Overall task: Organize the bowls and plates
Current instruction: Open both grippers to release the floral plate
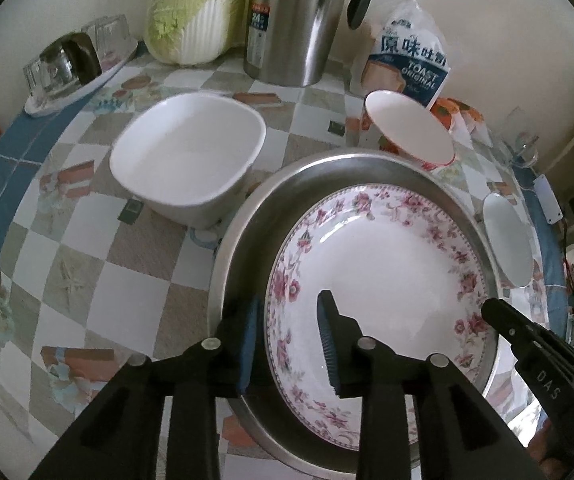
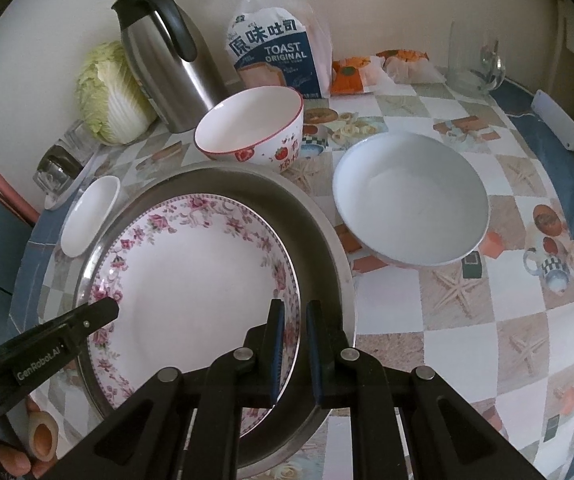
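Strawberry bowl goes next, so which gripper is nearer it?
Right, slightly. The right gripper straddles the floral plate's rim below the strawberry bowl; the left gripper straddles the opposite rim.

we see a table (image 2: pixel 467 332) under a checkered, blue-bordered cloth. directly on it sit a steel basin (image 2: pixel 323 216), 1 square white dish (image 1: pixel 187 152), 1 strawberry bowl (image 2: pixel 251 128), 1 round white bowl (image 2: pixel 411 196), a thermos (image 2: pixel 167 60), cabbage (image 2: pixel 107 92), a toast bag (image 2: pixel 279 56) and a glass mug (image 2: pixel 475 60).

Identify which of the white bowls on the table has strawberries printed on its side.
The round white bowl with the red rim, standing in front of the toast bag. The larger round white bowl and the squarish white bowl are plain.
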